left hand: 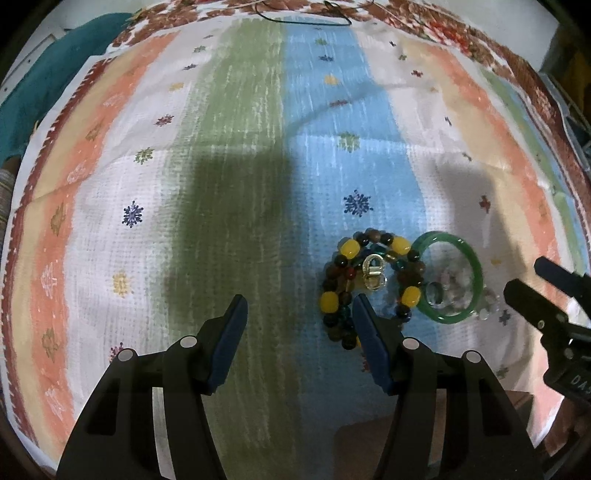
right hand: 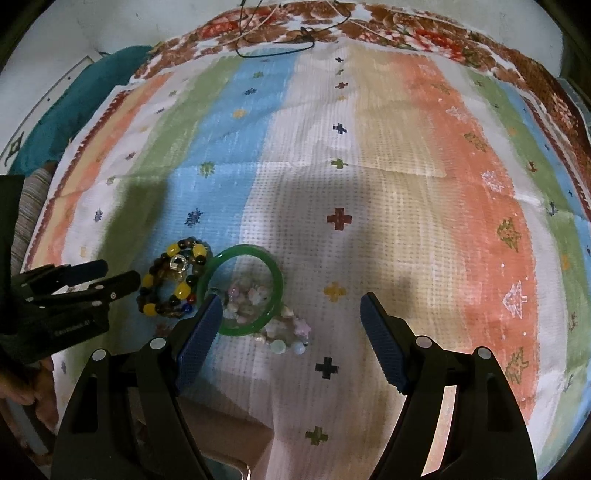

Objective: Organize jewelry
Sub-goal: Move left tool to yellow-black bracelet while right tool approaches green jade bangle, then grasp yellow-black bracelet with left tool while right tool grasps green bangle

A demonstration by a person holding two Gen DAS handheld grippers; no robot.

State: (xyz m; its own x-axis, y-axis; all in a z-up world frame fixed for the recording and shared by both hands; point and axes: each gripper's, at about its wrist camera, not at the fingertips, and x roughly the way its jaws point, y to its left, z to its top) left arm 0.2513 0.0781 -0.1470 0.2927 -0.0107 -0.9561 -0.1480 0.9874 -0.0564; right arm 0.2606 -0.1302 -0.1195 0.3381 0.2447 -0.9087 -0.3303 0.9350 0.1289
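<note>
A beaded bracelet (left hand: 369, 280) with yellow and dark beads lies on the striped cloth, with a gold ring piece (left hand: 373, 275) on top of it. A green bangle (left hand: 448, 277) lies just right of it, with a small green ring (left hand: 433, 293) and pale beads inside. My left gripper (left hand: 299, 306) is open and empty, its right finger by the beaded bracelet. In the right wrist view the beaded bracelet (right hand: 173, 282), green bangle (right hand: 242, 290) and a pale flower-bead bracelet (right hand: 284, 330) lie left of centre. My right gripper (right hand: 290, 306) is open and empty, its left finger over the bangle's edge.
The striped patterned cloth (left hand: 240, 147) covers the table. A black cord (left hand: 306, 16) lies at the far edge. A teal cloth (left hand: 55, 62) sits at the far left. The other gripper shows at the right edge (left hand: 546, 295) and in the right wrist view at the left edge (right hand: 74, 291).
</note>
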